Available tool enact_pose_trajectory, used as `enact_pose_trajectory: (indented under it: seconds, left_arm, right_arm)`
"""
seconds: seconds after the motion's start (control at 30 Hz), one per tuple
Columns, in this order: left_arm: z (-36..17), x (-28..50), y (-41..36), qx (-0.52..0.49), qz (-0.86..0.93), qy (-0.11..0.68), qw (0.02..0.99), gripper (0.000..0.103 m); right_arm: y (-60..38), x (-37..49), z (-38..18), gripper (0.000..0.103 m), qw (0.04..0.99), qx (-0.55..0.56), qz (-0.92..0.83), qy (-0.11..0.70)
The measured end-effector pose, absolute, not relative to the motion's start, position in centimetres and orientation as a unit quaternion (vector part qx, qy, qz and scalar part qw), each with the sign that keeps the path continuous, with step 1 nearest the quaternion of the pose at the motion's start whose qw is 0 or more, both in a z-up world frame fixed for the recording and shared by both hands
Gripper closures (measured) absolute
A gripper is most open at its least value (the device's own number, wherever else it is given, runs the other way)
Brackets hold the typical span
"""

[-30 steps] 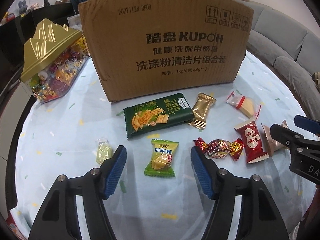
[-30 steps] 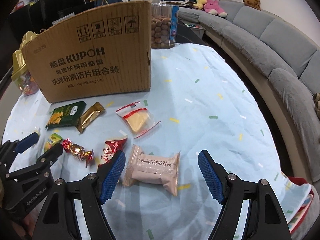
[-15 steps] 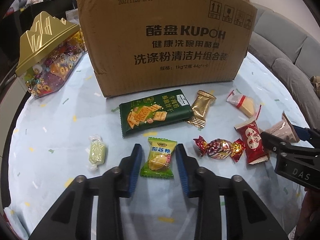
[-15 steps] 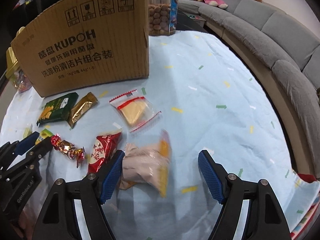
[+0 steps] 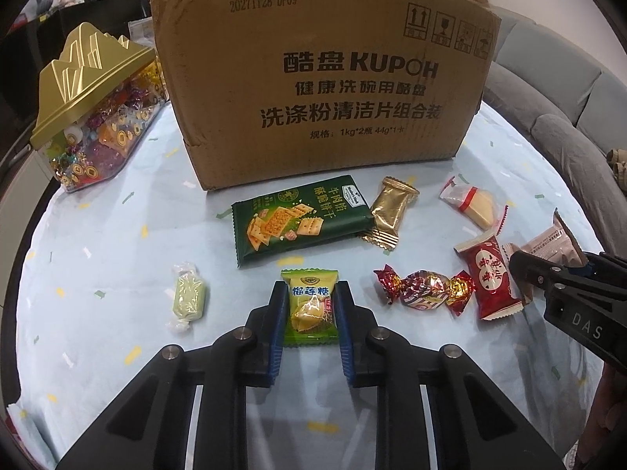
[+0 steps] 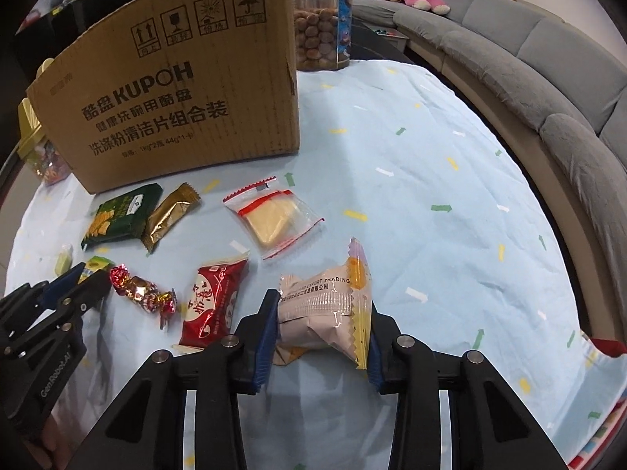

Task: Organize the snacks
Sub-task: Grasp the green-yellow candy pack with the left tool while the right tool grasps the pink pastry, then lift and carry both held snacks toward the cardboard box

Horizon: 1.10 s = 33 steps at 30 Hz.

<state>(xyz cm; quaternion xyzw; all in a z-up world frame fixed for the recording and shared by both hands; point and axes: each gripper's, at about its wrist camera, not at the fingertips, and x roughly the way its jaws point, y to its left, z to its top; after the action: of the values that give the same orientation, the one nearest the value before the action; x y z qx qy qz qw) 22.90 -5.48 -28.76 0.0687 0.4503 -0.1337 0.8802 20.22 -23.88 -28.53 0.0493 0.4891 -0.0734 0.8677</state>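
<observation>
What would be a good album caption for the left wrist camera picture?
Left gripper shut on a green durian candy, other wrapped snacks scattered on the blue tablecloth before a cardboard box.

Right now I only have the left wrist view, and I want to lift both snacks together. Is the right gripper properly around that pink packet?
Observer: Yes. The right gripper is closing with the pink packet between its jaws, and both blue pads are against the wrapper.
Operator: Good. Is anything hidden behind the cardboard box?
Observer: A clear jar of round brown snacks stands on the table just behind its right-hand end.
</observation>
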Motion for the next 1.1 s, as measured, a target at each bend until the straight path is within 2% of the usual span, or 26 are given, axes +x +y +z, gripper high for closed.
enact_pose_trajectory:
  seconds: [1.1]
  left_arm:
    - [-20.5,18.9,-3.9,0.051,-0.086,0.408,0.907,0.079]
  right_arm:
    - [-22.2,16.6,-19.4,0.064,0.910,0.013,-0.054,0.411]
